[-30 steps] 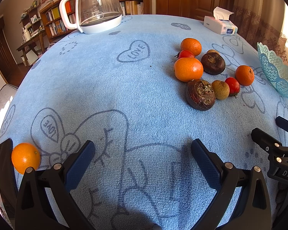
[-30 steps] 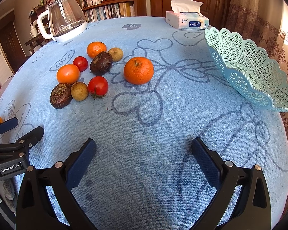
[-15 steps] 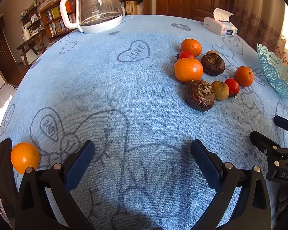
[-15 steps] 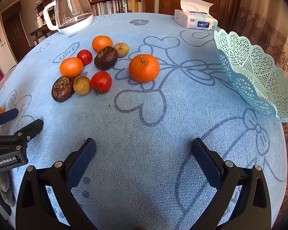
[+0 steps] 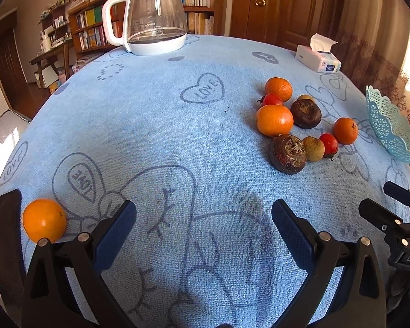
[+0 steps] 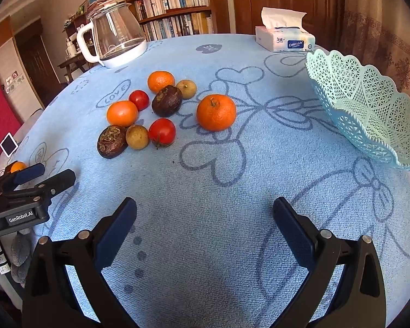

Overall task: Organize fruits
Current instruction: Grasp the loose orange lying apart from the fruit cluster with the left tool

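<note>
- Left gripper (image 5: 203, 218): black two-finger claw with blue pads, jaws spread wide and empty, low over the pale blue terry tablecloth with printed hearts (image 5: 155, 125).
- Lone round orange (image 5: 44, 223): lies on the cloth just outside the left claw's left finger, well apart from the other fruit.
- Right gripper (image 6: 205, 217): jaws likewise spread wide, nothing between them, over bare cloth.
- Fruit cluster: three round oranges, two red tomatoes, two dark brown wrinkled fruits and two small tan fruits, ahead and to the left of the right claw; the largest stemmed orange (image 6: 216, 112) sits at the cluster's right edge, nearest the basket.
- Pale turquoise plastic lattice basket with scalloped rim (image 6: 366, 104): to the right of the cluster; the visible inside holds no fruit.
- Clear glass kettle with white handle and base (image 6: 114, 38) and white tissue box (image 6: 285, 41): at the table's far side.
</note>
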Motion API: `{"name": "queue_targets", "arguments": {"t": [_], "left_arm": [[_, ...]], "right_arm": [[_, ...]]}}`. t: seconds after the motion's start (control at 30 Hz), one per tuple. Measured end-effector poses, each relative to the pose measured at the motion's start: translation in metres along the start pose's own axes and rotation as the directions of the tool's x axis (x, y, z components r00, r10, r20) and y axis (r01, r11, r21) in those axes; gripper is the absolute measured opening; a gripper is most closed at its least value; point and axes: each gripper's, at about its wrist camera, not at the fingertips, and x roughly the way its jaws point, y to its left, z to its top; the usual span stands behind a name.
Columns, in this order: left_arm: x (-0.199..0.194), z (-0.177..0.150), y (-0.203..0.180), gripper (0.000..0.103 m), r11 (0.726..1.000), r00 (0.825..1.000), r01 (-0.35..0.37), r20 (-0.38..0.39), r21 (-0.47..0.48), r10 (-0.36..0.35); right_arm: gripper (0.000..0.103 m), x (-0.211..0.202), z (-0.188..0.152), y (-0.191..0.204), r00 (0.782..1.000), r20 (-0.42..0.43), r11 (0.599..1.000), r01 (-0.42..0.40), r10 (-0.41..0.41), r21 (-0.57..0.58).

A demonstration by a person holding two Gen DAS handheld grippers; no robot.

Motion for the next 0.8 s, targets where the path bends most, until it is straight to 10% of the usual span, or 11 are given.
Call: {"name": "queue_targets", "arguments": {"t": [0.43, 0.8], "left_arm": [[-0.063, -0.007, 0.032, 0.098, 0.991, 0.976, -0.131, 0.169, -0.033, 0.135], [-0.069, -0.015, 0.092, 0.086, 0.965, 0.958, -0.248, 0.126, -0.084, 0.257]], "right_arm": [[0.101, -0.025, 0.0, -0.001, 0.989, 0.141, 0.998, -0.04, 0.034, 0.038], [0.101, -0.024, -0.001, 0.002, 0.99, 0.136, 0.999, -0.03, 0.027, 0.019]]}}
